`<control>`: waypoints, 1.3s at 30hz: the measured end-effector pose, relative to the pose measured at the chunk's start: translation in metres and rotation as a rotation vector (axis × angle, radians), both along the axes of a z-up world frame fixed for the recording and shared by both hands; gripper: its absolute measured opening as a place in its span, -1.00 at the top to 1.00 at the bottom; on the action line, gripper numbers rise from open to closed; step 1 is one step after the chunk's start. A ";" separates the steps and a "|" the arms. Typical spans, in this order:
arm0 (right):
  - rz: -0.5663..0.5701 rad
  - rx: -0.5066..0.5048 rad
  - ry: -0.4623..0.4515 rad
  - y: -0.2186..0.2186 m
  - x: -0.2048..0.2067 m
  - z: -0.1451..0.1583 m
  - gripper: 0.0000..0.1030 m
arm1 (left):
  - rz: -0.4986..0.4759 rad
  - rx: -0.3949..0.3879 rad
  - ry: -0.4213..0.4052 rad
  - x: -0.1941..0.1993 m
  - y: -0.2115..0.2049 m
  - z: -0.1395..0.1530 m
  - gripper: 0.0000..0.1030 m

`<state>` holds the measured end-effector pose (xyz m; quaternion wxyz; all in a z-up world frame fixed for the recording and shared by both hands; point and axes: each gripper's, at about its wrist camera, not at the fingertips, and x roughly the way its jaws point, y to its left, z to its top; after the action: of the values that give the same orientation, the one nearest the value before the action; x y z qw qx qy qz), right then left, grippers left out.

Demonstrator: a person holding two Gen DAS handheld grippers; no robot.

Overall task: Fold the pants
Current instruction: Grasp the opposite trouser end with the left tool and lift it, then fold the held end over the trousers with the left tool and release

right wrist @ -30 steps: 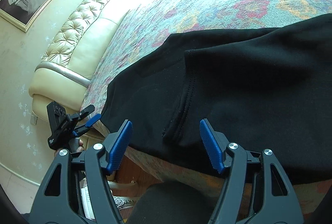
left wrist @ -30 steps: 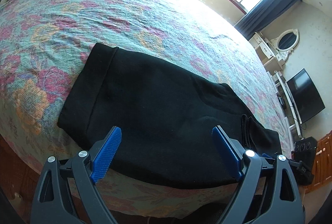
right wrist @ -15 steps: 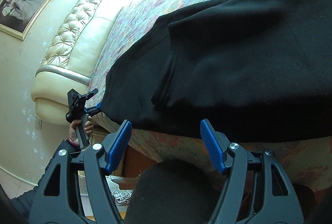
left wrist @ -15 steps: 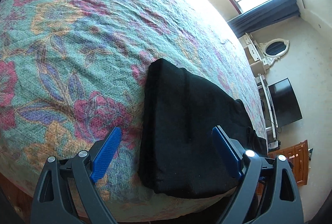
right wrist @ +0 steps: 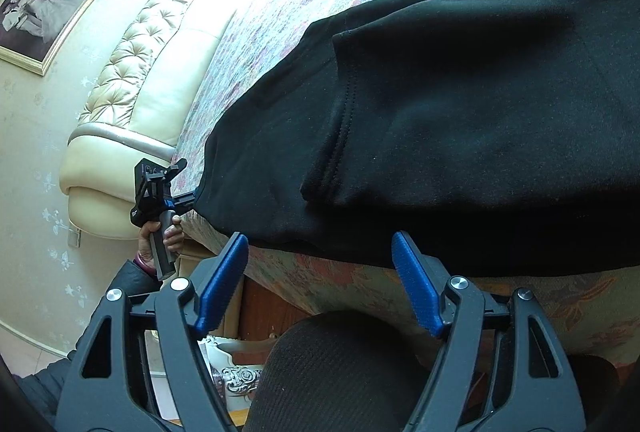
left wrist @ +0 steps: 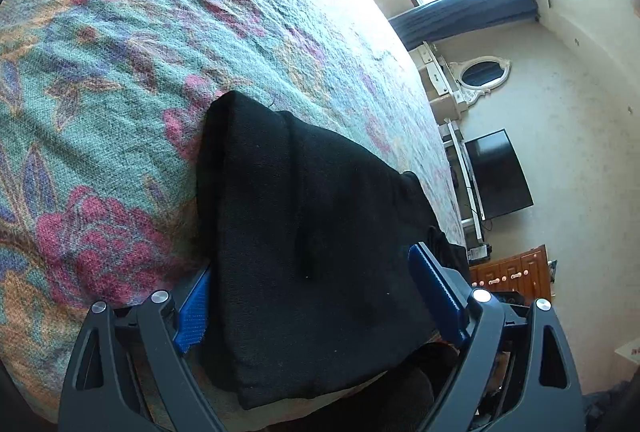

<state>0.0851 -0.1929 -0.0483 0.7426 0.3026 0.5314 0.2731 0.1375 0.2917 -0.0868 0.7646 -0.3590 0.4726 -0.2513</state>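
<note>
the left gripper [left wrist: 316, 296] pointed downward with its jaws spread wide, one blue pad [left wrist: 194, 310] low at the left and partly hidden, the other on the right. seen from the right wrist, a hand [right wrist: 164, 236] gripped its dark handle, a dark sleeve [right wrist: 128, 282] below. the right gripper [right wrist: 318, 280] also tilted down, its jaws opening with nothing pressed between the blue pads [right wrist: 416, 288].

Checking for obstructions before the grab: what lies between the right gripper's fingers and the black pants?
Nothing but the bed's flowered edge: in the right wrist view the right gripper, jaws opening, sits just below the black pants.
</note>
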 end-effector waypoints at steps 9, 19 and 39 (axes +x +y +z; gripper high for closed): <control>-0.019 0.045 0.020 -0.008 0.002 -0.003 -0.45 | 0.056 0.023 0.075 0.004 -0.004 -0.019 0.67; -0.030 0.047 -0.001 -0.019 -0.004 0.004 -0.45 | 0.072 -0.035 0.000 0.007 -0.032 0.040 0.74; -0.144 0.135 -0.049 -0.084 -0.037 0.022 -0.46 | -0.186 0.027 -0.166 0.011 -0.226 0.167 0.74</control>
<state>0.0483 -0.2767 -0.0260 0.7510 0.3824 0.4704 0.2615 0.1487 0.0661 0.0802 0.7793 -0.2811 0.4422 -0.3436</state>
